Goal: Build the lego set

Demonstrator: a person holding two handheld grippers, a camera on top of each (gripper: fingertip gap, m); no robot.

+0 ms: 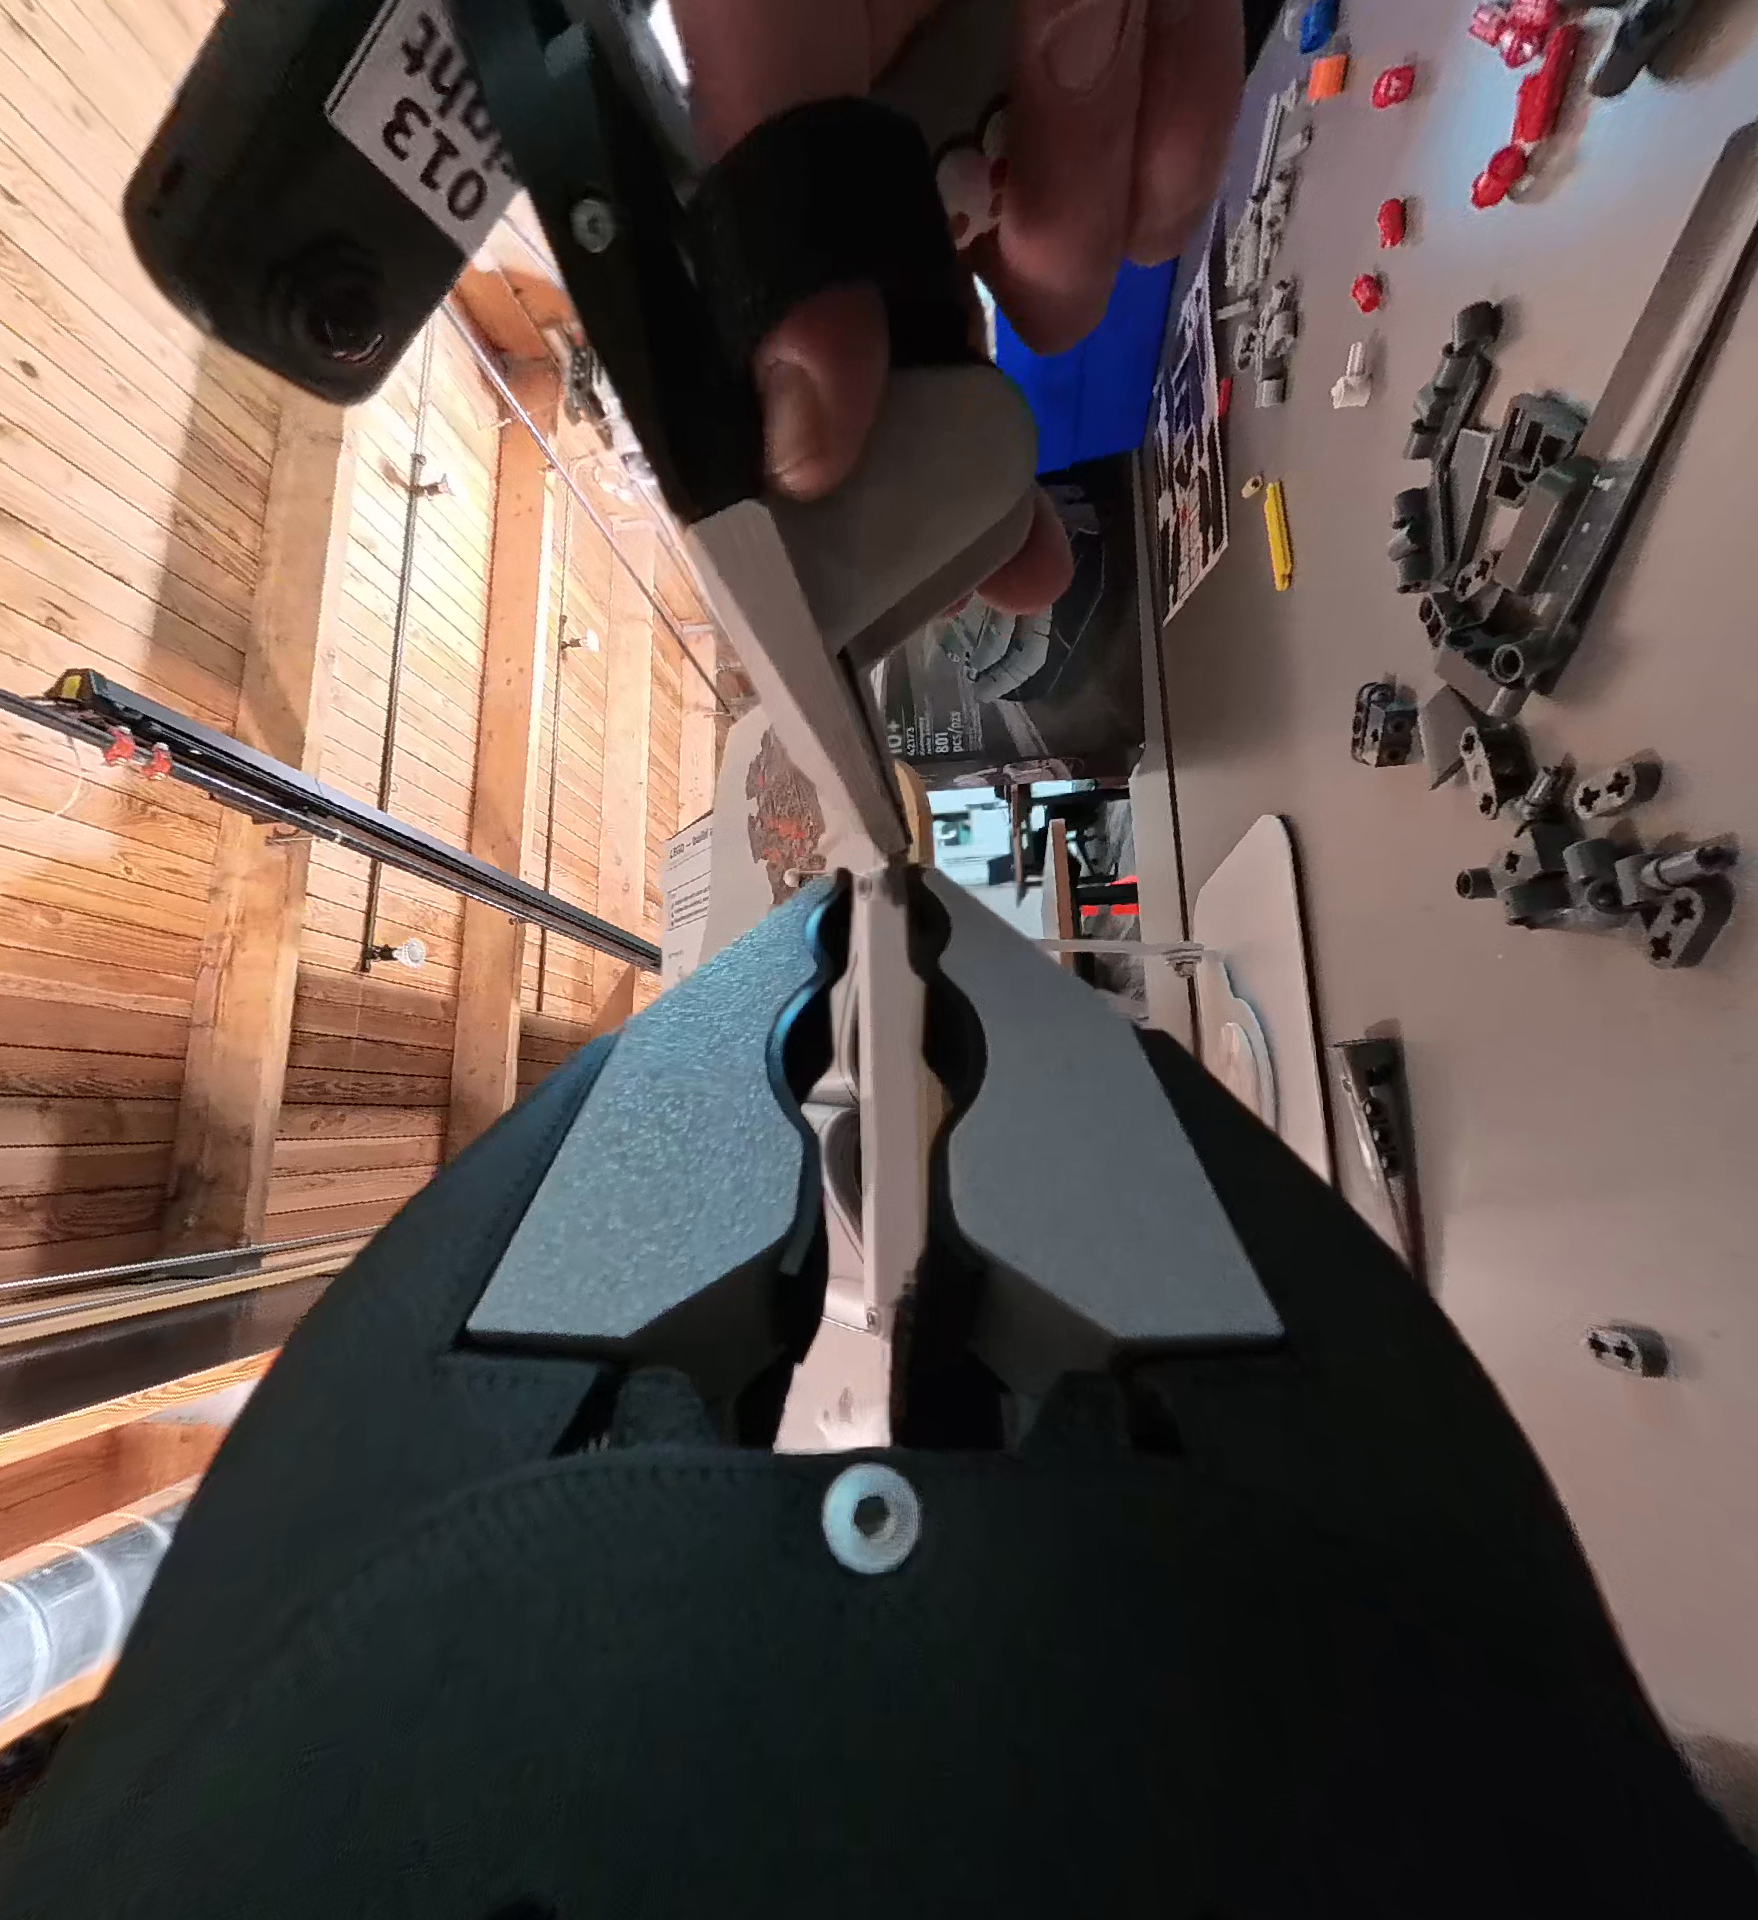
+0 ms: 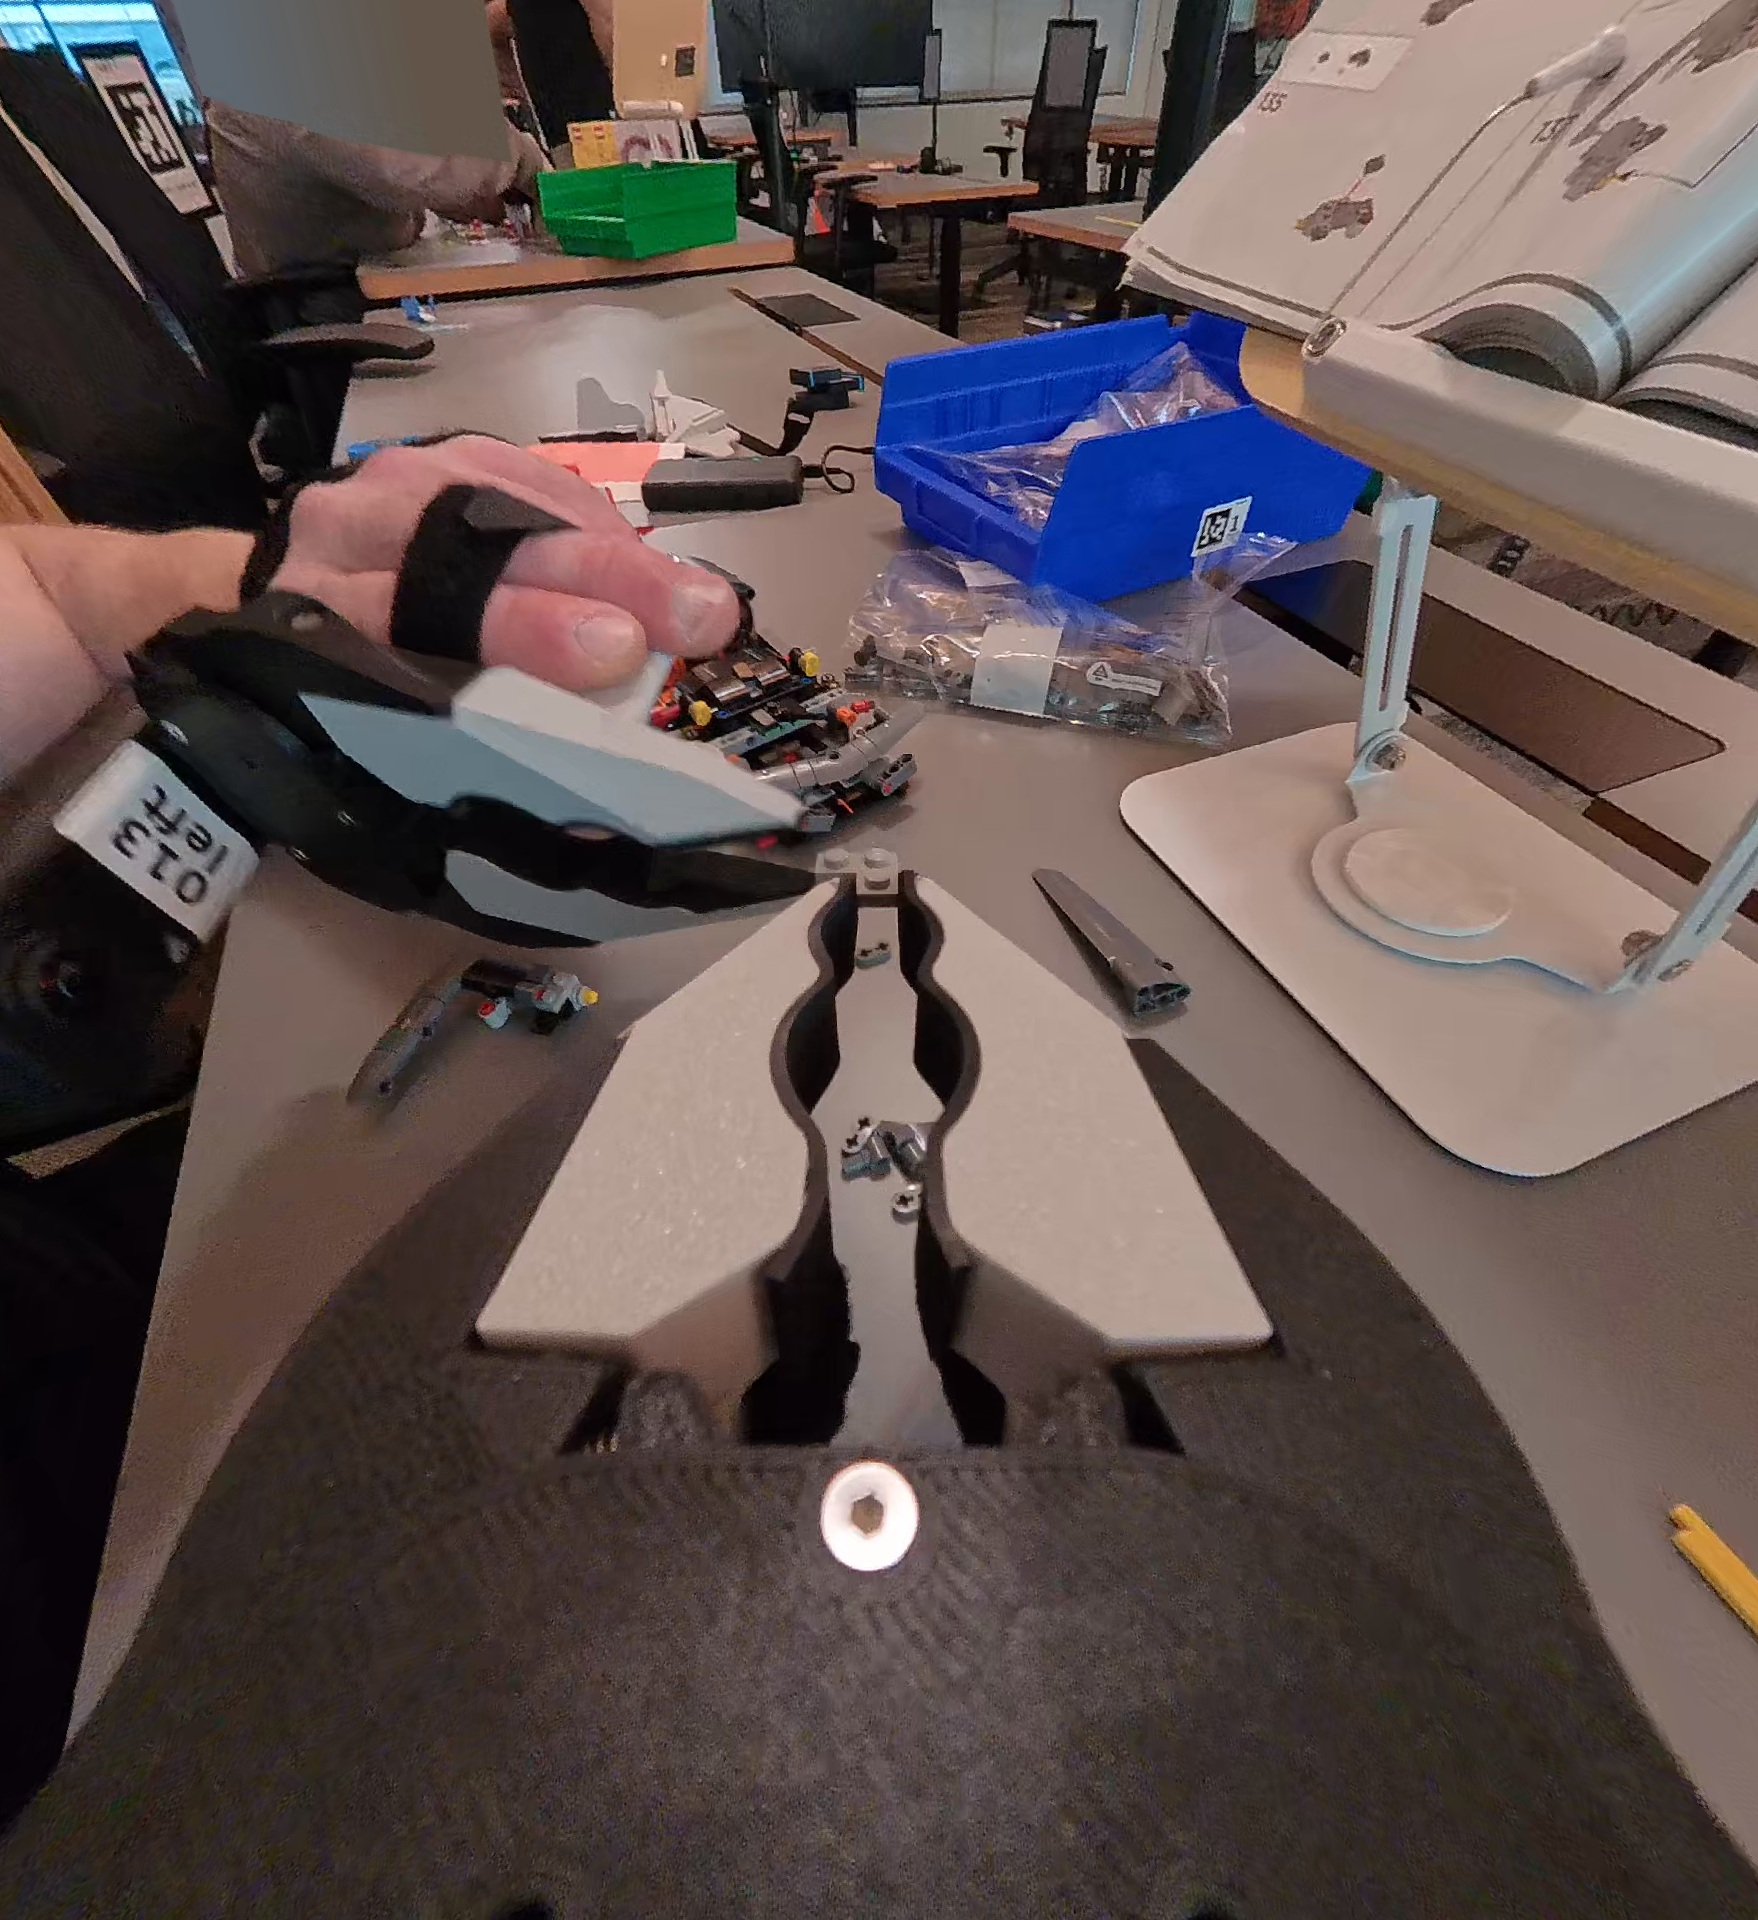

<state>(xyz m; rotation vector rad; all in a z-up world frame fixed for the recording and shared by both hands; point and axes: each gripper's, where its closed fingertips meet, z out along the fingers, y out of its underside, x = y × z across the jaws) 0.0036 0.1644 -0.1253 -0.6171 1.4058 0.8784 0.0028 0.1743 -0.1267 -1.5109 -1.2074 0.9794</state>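
Note:
In the right wrist view my right gripper (image 2: 873, 888) is shut on a small light grey studded plate (image 2: 859, 862) and holds it above the grey table (image 2: 1062, 831). My left gripper (image 2: 810, 852) comes in from the left. Its fingers stand a little apart, with the tips right beside the plate's left edge and not pressing on it. In the left wrist view, which is rolled sideways, my left gripper (image 1: 880, 878) meets the right gripper's tips (image 1: 894, 836) from above. The plate (image 1: 870, 885) shows as a small grey bit where they meet.
A partly built model (image 2: 781, 707), a bag of parts (image 2: 1041, 665) and a blue bin (image 2: 1093, 468) lie beyond. A stand with an open booklet (image 2: 1477, 935) is at the right. A dark long piece (image 2: 1114, 945), a small sub-assembly (image 2: 522, 997) and loose grey parts (image 2: 885, 1148) lie near. My left and right fingertips are right by each other.

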